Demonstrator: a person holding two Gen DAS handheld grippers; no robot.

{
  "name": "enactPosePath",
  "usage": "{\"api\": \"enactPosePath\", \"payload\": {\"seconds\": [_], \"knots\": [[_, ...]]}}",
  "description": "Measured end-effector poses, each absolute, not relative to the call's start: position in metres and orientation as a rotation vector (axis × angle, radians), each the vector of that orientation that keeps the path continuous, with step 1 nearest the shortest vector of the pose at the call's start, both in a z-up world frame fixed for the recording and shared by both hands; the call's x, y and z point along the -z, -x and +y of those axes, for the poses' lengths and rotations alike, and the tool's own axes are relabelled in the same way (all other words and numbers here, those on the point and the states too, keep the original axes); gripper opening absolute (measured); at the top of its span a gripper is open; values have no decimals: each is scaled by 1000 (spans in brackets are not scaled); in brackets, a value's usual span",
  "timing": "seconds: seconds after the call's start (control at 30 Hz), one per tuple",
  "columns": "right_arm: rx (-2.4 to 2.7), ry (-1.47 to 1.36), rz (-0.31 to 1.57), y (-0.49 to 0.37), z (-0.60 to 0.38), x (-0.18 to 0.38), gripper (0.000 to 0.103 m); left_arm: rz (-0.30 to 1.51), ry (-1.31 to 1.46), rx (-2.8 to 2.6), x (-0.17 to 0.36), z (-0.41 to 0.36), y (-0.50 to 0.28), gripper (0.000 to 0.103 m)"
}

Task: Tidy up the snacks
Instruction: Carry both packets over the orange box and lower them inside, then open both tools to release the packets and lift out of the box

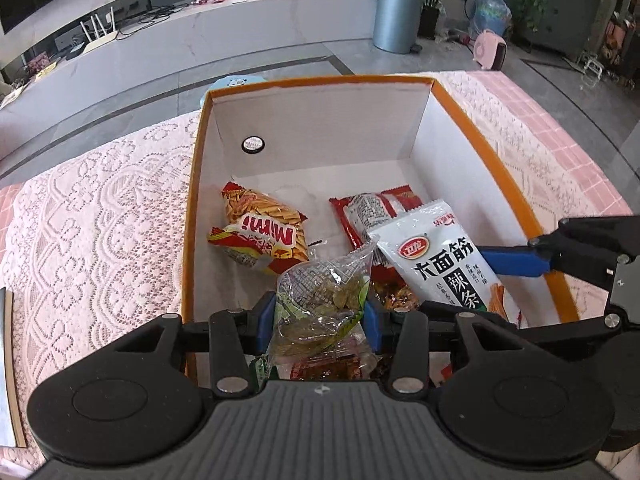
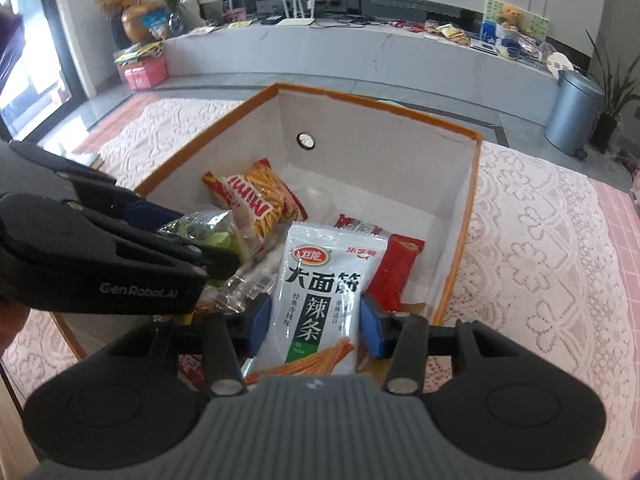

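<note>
Left wrist view: a pink checked tablecloth overlaid with white lace (image 1: pixel 100 200) covers the table; beyond it lie grey floor tiles, a long white marble-look counter (image 1: pixel 208 36) at 11 o'clock and a grey metal pedal bin (image 1: pixel 396 16) at 1 o'clock. On the cloth stands an open cardboard box with orange outside and white inside (image 1: pixel 320 120). Inside it, at 9 o'clock, lies a red and yellow snack bag printed "Mimi" (image 1: pixel 264 236), seen upside down; at 2 o'clock a red wrapper with a white label (image 1: pixel 372 208). The left gripper (image 1: pixel 320 320) clamps a clear plastic packet with green print and dark green contents (image 1: pixel 324 300) between its blue pads, over the box's near end. At 3 o'clock the right gripper (image 1: pixel 520 260) reaches in, carrying a white pouch with bold black Chinese characters (image 1: pixel 436 260).

Right wrist view: the same lace cloth (image 2: pixel 540 240), the counter (image 2: pixel 360 56) at 12 o'clock, the bin (image 2: pixel 572 112) at 2 o'clock. The right gripper (image 2: pixel 312 328) grips the white pouch (image 2: pixel 320 292), which shows a red oval logo and orange sticks, above the box (image 2: pixel 460 220). At 9 o'clock the left gripper (image 2: pixel 216 256), marked "GenRobot.AI", holds the clear packet (image 2: pixel 208 232). The "Mimi" bag (image 2: pixel 260 200) rests on the box floor.
</note>
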State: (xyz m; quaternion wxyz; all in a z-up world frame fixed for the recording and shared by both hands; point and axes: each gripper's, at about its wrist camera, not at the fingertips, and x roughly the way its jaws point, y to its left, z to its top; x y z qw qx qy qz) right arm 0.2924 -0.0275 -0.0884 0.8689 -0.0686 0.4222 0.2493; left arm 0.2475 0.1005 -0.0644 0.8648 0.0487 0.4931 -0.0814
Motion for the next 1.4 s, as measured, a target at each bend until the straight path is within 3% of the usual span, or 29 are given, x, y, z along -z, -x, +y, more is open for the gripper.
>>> {"api": "enactPosePath", "payload": {"seconds": [0.33,0.6,0.7,0.77,1.0,1.2,1.4], "knots": [[-518,255,874,-294,-16,92,47,1043,-160,165,71,96,-249,52],[-504,271,865,-291,-18,90,52,1019,-152,165,67,94,-244,59],[-494,271,849,-288,-19,85,62,988,-147,162,57,95,-240,61],[-486,274,841,-287,-20,82,72,966,-139,168,49,96,-237,69],[-467,261,789,-273,-29,62,80,858,-122,144,15,90,-219,71],[-415,220,705,-253,-48,34,95,752,-84,57,-18,84,-199,73],[-363,174,637,-226,-70,9,99,643,-75,13,-44,73,-175,74]]}}
